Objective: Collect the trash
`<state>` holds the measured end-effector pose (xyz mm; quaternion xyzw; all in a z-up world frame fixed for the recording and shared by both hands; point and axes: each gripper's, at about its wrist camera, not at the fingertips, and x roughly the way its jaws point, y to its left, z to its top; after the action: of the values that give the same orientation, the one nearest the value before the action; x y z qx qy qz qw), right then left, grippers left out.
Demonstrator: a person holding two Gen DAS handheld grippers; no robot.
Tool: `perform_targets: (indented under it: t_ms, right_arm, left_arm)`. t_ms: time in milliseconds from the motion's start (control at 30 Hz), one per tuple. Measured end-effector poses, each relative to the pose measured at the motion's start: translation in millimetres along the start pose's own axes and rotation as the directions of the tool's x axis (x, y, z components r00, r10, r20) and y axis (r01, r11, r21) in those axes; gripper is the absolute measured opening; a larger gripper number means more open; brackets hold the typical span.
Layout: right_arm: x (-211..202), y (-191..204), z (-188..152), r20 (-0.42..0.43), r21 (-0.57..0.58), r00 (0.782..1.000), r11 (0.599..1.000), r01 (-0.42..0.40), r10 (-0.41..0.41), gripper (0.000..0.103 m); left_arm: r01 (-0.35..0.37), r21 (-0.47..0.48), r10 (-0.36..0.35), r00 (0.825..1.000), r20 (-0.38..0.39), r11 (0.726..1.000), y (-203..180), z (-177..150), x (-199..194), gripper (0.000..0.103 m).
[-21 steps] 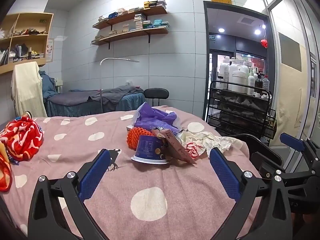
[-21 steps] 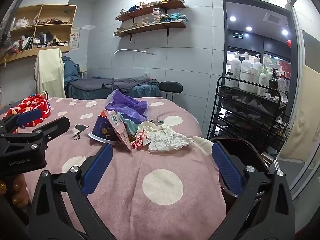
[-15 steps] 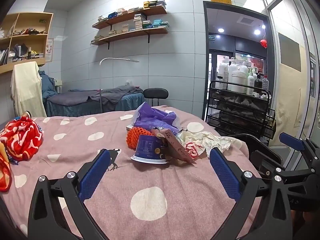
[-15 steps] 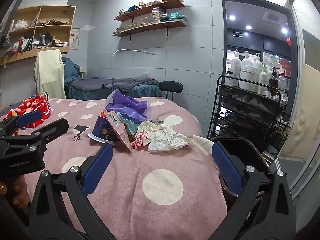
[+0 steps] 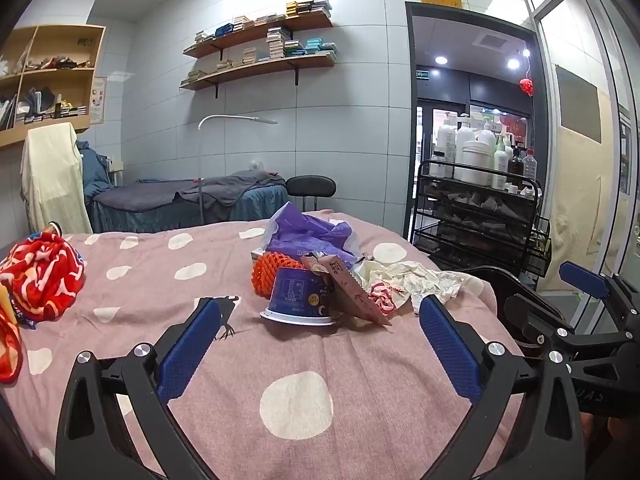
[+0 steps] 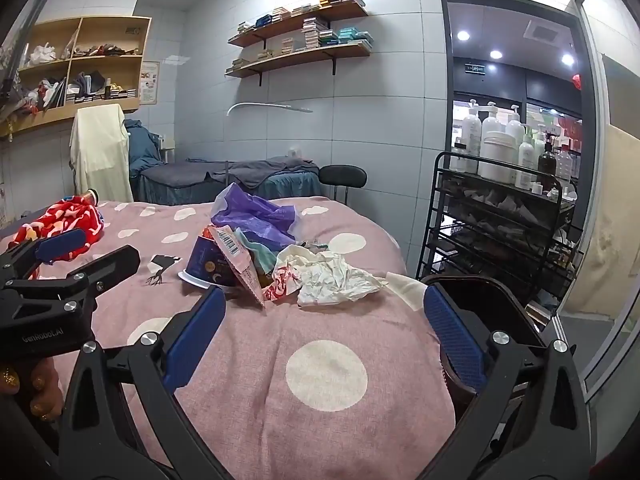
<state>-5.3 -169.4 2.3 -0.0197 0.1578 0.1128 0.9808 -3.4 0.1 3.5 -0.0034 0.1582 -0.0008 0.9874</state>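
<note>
A: Where's the trash?
B: Piled mid-bed: blue cup (image 5: 298,298), crumpled paper (image 6: 336,278), purple bag (image 5: 310,236). Black bin (image 6: 480,300) at the right edge.
A: Claws?
B: Left claw (image 5: 316,344) and right claw (image 6: 324,334) both gape, empty. Approach step, I'd say; next, reach forward and pinch the paper.

Side-by-side low views, shared trash pile (image 5: 320,280)

Near bed: bare pink bedspread (image 5: 296,396) before both tongs, free passage.
Ahead: trash pile (image 5: 320,280) blocks the middle.
Right edge: black bin (image 6: 480,300), wire rack (image 6: 500,224) crowd.
</note>
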Motion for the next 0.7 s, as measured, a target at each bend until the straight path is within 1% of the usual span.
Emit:
perform_targets:
  t_ms: [267, 300, 433, 700]
  right_arm:
    - [0.0, -2.1, -0.7, -0.005, 0.008, 1.000, 1.000, -0.006, 0.006, 0.098]
    - [0.3, -2.4, -0.6, -0.004, 0.008, 1.000, 1.000, -0.007, 0.007, 0.098]
    - [-0.1, -2.7, -1.1, -0.006, 0.008, 1.000, 1.000, -0.009, 0.009, 0.098]
    - [2.6, -1.9, -1.5, -0.006, 0.007, 1.000, 1.000, -0.007, 0.007, 0.098]
  left_arm:
    - [-0.001, -0.002, 0.001, 1.000, -0.006, 1.000, 1.7, 1.2, -2.7, 0.098]
    - [0.000, 0.000, 0.000, 1.000, -0.003, 1.000, -2.7, -0.3, 3.6, 0.098]
    - [-0.003, 0.000, 0.003, 1.000, -0.004, 1.000, -4.2, 1.1, 3.0, 0.098]
    - [0.006, 0.000, -0.006, 1.000, -0.009, 1.000, -1.3, -7.1, 5.0, 0.098]
